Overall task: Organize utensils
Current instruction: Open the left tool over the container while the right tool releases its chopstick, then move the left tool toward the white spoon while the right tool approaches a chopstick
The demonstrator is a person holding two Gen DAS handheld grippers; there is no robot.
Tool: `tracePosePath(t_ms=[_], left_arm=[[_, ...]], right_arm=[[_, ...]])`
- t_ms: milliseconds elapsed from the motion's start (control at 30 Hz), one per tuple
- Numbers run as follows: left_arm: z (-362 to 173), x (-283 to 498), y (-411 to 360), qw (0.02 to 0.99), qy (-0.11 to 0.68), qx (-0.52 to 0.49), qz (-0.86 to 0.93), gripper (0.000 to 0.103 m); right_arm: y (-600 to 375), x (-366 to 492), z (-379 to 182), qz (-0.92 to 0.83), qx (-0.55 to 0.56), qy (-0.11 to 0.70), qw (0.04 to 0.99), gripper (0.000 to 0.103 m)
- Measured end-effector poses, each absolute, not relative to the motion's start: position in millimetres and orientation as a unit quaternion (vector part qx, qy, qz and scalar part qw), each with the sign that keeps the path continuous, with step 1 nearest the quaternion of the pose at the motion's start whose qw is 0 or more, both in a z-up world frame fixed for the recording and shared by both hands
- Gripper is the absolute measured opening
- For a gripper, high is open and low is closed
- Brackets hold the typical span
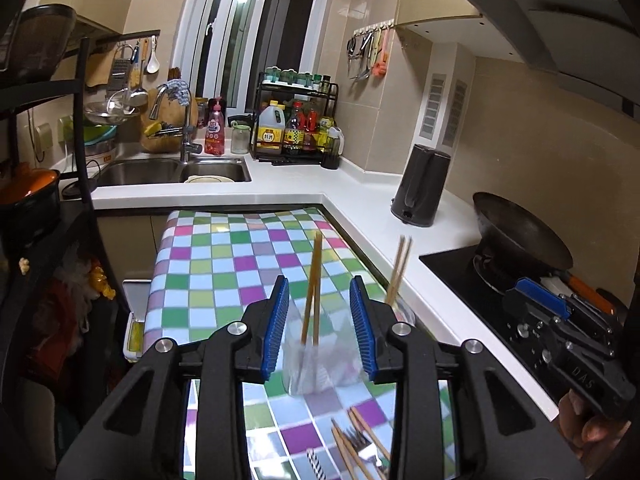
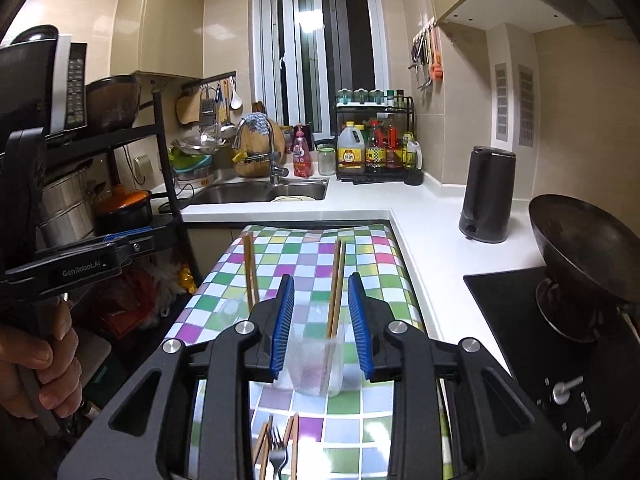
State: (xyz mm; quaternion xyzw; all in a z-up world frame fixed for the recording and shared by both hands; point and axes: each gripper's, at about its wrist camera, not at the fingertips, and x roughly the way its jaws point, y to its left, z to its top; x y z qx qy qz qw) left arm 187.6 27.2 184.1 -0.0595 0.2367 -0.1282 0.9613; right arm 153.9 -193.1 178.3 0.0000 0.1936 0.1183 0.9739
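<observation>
Two clear cups (image 1: 316, 354) (image 2: 320, 364) upright on checked cloth (image 1: 224, 264), chopsticks (image 1: 313, 286) (image 2: 337, 286) standing inside for sorting; both claws (image 1: 320, 328) (image 2: 322, 328) apart, gripping nothing; loose chopsticks and fork (image 2: 277, 456) flat nearby, likely next.

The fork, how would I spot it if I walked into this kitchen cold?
Find the checkered cloth in the nook of the white counter. On its near end, in front of two clear cups holding upright chopsticks, a few utensils lie flat. Among those wooden chopsticks, the fork is the only metal piece, with tines.
</observation>
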Motion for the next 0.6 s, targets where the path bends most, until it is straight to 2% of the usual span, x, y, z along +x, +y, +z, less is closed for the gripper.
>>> tracePosePath(t_ms=[167, 433, 600], left_arm=[[138, 139, 24, 0.963, 0.240, -0.056, -0.113, 0.021], [52, 78, 6, 0.950, 0.289, -0.063, -0.104, 0.021], [7, 55, -1, 0.932, 0.339, -0.087, -0.092, 0.020]], right_arm=[[-201, 109, 135, 0.119, 0.009, 0.204, 0.972, 0.012], [-214, 70, 38, 0.119, 0.061, 0.302, 0.944, 0.010], [-201, 54, -8, 0.130, 0.047, 0.346, 0.928, 0.012]])
